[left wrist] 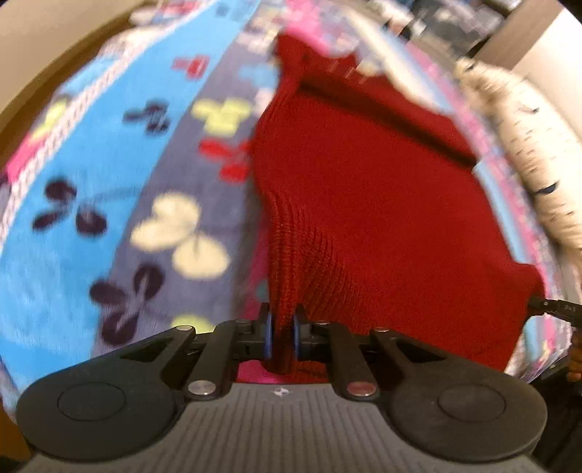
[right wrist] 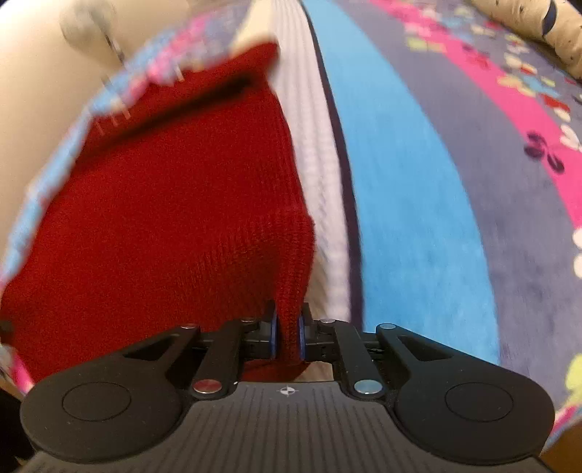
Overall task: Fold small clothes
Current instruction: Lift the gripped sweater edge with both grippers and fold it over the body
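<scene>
Pinched between the blue pads of my left gripper and right gripper, the red ribbed knit garment hung over the butterfly-print fleece blanket, and I judged uneven lifting could skew the fold.

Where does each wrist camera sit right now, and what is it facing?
Left wrist: on the left gripper, facing down its fingers at the red knit garment on the patterned blanket.
Right wrist: on the right gripper, facing the garment, blanket.
Both: pinched garment, blanket, cream pillow.
</scene>
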Demonstrator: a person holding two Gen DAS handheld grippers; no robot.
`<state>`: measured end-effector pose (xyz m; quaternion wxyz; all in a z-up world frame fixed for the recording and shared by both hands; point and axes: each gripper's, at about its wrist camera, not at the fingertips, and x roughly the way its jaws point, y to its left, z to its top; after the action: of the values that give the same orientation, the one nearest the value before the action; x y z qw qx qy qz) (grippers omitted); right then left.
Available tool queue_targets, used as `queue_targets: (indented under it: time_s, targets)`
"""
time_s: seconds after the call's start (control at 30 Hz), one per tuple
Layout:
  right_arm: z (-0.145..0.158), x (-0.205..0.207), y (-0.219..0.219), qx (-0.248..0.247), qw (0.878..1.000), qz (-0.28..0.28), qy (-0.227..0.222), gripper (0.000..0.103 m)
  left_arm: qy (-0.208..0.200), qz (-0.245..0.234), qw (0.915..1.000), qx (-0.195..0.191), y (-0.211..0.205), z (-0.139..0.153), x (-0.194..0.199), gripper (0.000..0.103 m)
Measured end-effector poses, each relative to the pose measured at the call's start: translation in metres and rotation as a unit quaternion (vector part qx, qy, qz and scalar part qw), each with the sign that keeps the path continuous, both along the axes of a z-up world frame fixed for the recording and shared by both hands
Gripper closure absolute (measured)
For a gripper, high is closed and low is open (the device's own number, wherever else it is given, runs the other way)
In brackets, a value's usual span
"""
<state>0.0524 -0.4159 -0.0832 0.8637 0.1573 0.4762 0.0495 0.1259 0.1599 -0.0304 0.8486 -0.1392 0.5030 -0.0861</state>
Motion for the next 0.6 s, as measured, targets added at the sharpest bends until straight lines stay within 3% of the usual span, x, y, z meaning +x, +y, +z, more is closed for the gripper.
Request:
queue_targets:
  time_s: [0.13,0.27,0.6]
  targets:
    - [0.025,-0.013,-0.015,0.055,0.996,-0.024,-0.065,0.093,-0.053,-0.007,0.9983,-0.021,-0.001,0.021,-0.015,0.093]
    - [0.04,-0.022,-0.014,0.056,0.992,-0.015,-0.112,0.093,-0.079,-0.013,0.9965,-0.023,-0.008,0.032,-0.024,0.093]
    - [0.055,-0.043,-0.01,0.058,0.988,-0.017,-0.14,0.093,-0.129,-0.018,0.9907,-0.037,-0.015,0.054,-0.046,0.093]
